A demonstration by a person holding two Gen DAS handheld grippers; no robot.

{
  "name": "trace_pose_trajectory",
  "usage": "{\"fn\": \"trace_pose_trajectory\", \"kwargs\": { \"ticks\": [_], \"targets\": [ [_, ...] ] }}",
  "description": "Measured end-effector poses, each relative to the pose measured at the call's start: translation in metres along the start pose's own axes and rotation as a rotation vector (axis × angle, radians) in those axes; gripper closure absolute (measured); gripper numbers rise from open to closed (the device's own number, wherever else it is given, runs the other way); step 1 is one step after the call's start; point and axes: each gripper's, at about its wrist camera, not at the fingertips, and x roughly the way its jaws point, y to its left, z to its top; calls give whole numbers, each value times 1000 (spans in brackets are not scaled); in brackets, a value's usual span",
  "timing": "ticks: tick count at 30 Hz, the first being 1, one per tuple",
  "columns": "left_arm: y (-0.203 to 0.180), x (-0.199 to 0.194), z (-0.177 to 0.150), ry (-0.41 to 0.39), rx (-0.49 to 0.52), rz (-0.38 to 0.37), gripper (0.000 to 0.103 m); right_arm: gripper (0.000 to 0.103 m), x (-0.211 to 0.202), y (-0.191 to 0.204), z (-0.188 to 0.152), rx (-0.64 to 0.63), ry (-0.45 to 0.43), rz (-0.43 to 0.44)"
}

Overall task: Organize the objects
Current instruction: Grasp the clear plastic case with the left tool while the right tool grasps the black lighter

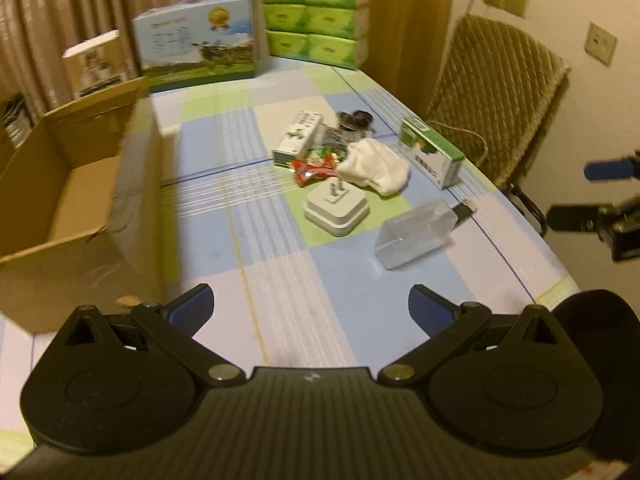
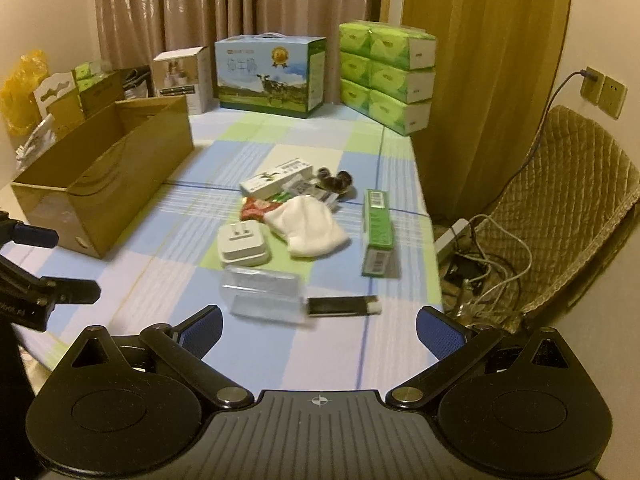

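Loose objects lie mid-table: a white plug adapter (image 2: 242, 245) (image 1: 335, 207), a clear plastic case (image 2: 262, 294) (image 1: 416, 233), a white cloth (image 2: 306, 226) (image 1: 374, 166), a green carton (image 2: 377, 232) (image 1: 431, 151), a white-green box (image 2: 276, 178) (image 1: 298, 136), a red wrapper (image 2: 255, 209) (image 1: 312, 168), a black flat stick (image 2: 342, 306) and dark round pieces (image 2: 335, 181). An open cardboard box (image 2: 100, 184) (image 1: 68, 196) stands at the left. My left gripper (image 1: 310, 312) and my right gripper (image 2: 318, 334) are both open and empty, above the table's near edge.
At the table's back stand a blue cow-print carton (image 2: 270, 74), stacked green tissue packs (image 2: 386, 76) and a small white box (image 2: 182, 78). A quilted chair (image 2: 560, 208) with cables and a power strip (image 2: 450, 238) is to the right. The checked tablecloth (image 2: 304, 360) covers the table.
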Motion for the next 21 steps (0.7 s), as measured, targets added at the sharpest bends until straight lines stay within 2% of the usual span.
{"fn": "trace_pose_trajectory", "kwargs": {
  "ticks": [5, 8, 10, 15, 18, 21],
  "targets": [
    [-16, 27, 13, -10, 120, -67, 11, 4, 13, -18, 6, 3, 12, 2],
    [-26, 48, 21, -21, 195, -130, 16, 13, 24, -27, 9, 8, 28, 4],
    [-33, 62, 27, -27, 249, -161, 20, 15, 34, -33, 9, 8, 40, 1],
    [-57, 97, 34, -39, 427, -228, 22, 19, 64, -48, 1, 43, 86, -3],
    [-67, 121, 37, -6, 491, -257, 34, 22, 81, -55, -5, 69, 122, 12],
    [-71, 139, 39, 27, 500, -273, 49, 27, 96, -56, -12, 81, 154, 43]
  ]
}}
